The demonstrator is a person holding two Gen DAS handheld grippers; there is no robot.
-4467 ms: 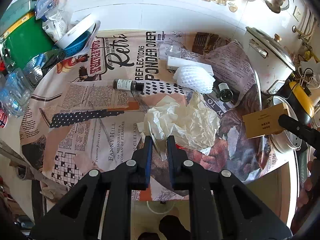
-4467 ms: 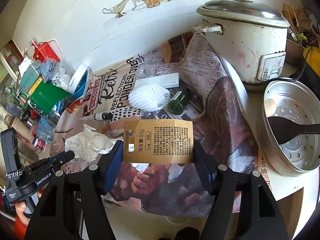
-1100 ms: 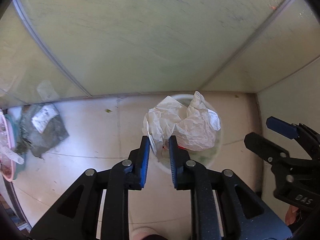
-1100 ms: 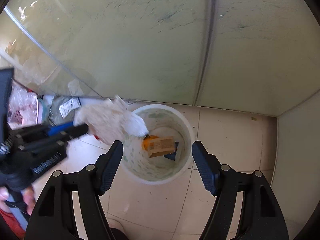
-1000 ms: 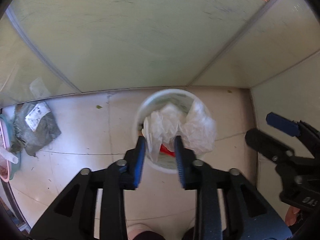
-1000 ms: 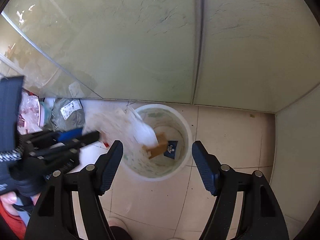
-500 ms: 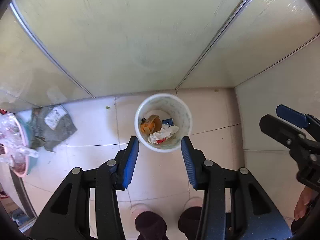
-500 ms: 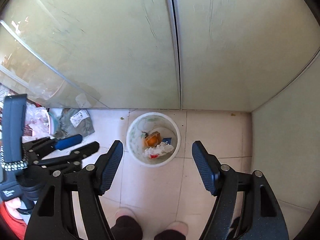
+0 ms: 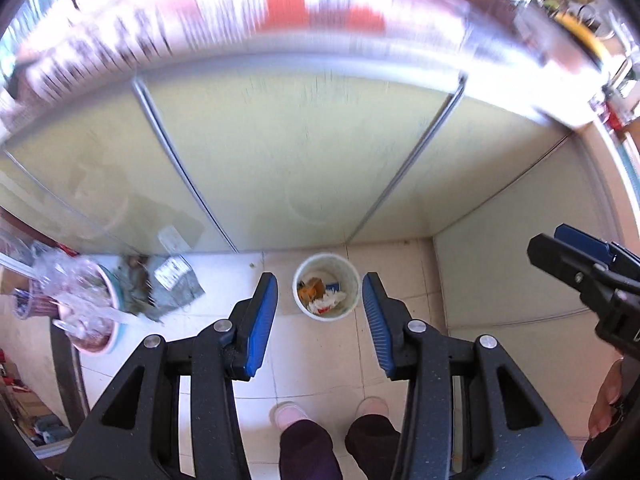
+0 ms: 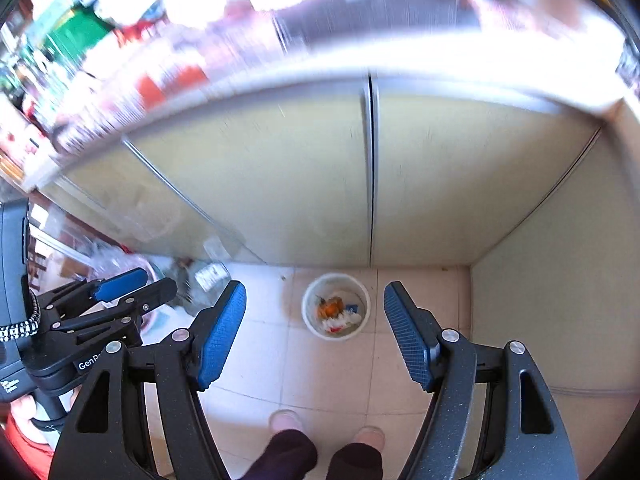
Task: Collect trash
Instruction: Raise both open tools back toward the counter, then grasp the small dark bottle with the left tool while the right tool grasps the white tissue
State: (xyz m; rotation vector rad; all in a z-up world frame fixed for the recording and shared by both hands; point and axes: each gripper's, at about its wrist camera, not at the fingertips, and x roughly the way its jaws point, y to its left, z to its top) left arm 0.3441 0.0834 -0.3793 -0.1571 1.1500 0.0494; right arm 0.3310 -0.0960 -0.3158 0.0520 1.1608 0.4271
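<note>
Trash lies in the white bin (image 9: 326,293) on the floor tiles, against the foot of the pale cabinet doors (image 9: 304,152): crumpled paper (image 9: 329,302) beside an orange packet (image 9: 310,289), dropped where it belongs. Both grippers hang high above the bin, pointing down at it. The left gripper (image 9: 319,322) is spread wide and empty, as is the right gripper (image 10: 316,330), presumably free for more trash.

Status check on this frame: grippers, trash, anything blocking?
Left gripper open, empty. Right gripper open, empty. Trash lies in the white bin on the floor. Nothing between jaws and bin; person's feet below.
</note>
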